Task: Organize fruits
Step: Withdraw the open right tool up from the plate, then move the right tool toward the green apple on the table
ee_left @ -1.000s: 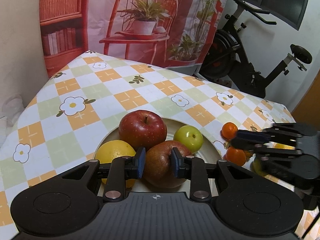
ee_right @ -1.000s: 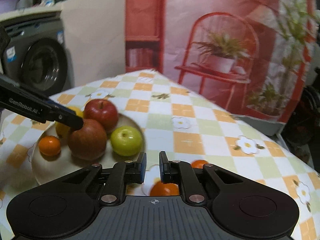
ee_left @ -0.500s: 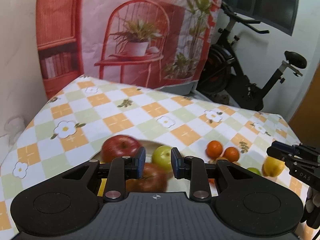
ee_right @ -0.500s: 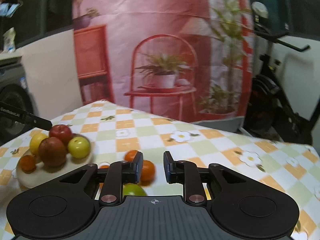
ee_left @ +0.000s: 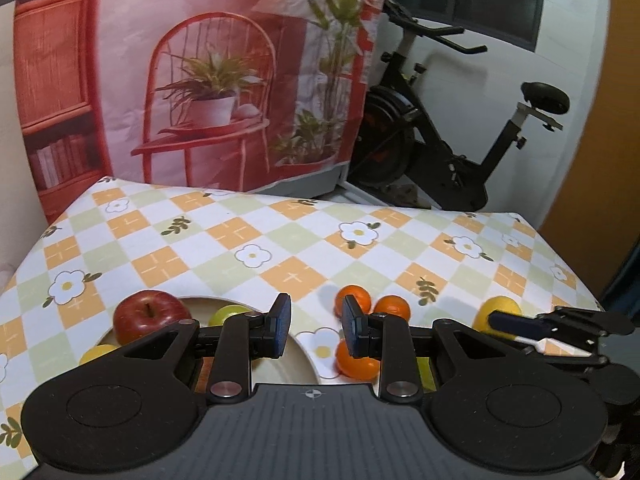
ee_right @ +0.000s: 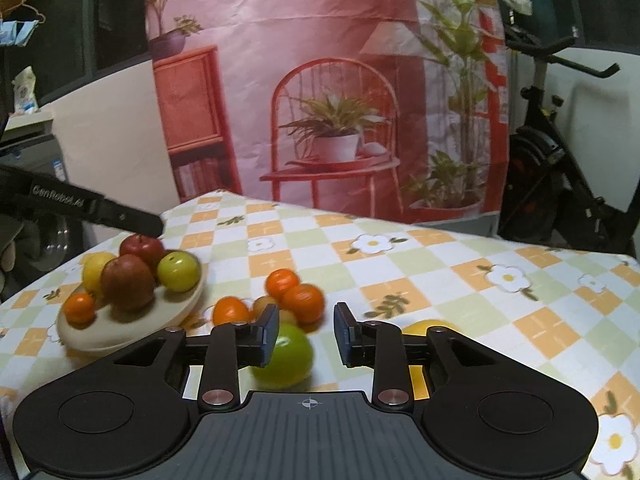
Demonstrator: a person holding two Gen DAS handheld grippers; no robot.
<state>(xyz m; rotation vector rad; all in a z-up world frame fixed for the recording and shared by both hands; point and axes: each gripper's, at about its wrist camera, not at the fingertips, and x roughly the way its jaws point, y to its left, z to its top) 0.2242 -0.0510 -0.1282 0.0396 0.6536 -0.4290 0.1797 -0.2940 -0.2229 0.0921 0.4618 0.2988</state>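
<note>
Fruit is split between two spots on the table (ee_right: 440, 264). A plate (ee_right: 120, 340) near the left edge carries a red apple (ee_right: 140, 246), a darker apple (ee_right: 127, 282), a small green fruit (ee_right: 179, 271), a yellow fruit (ee_right: 94, 272) and one mandarin (ee_right: 79, 307) perched close to the plate's near rim. Loose pieces lie toward the near edge: three mandarins (ee_right: 303, 302) bunched together and touching, a large green fruit (ee_right: 288, 354) just beneath them in the right wrist view, and a yellow fruit (ee_right: 426, 326) apart to the right. The right gripper (ee_right: 306, 334) has just been opening its jaws. Nothing is clamped, and the green fruit sits low behind its left finger (ee_right: 266, 336); contact cannot be told. The left gripper (ee_left: 316, 330) hangs over the plate's right rim with the pads a narrow gap apart and empty. Judged risks: all pieces are round on a smooth cloth, so a finger that comes down off-centre on the green fruit would likely nudge it into the mandarin cluster and scatter it toward the near edge. The jaw gap looks narrower than the green fruit, so it probably needs to widen first. The plate is already heaped, so another piece set on top could dislodge the rim mandarin. The two grippers work close together and could collide.
</note>
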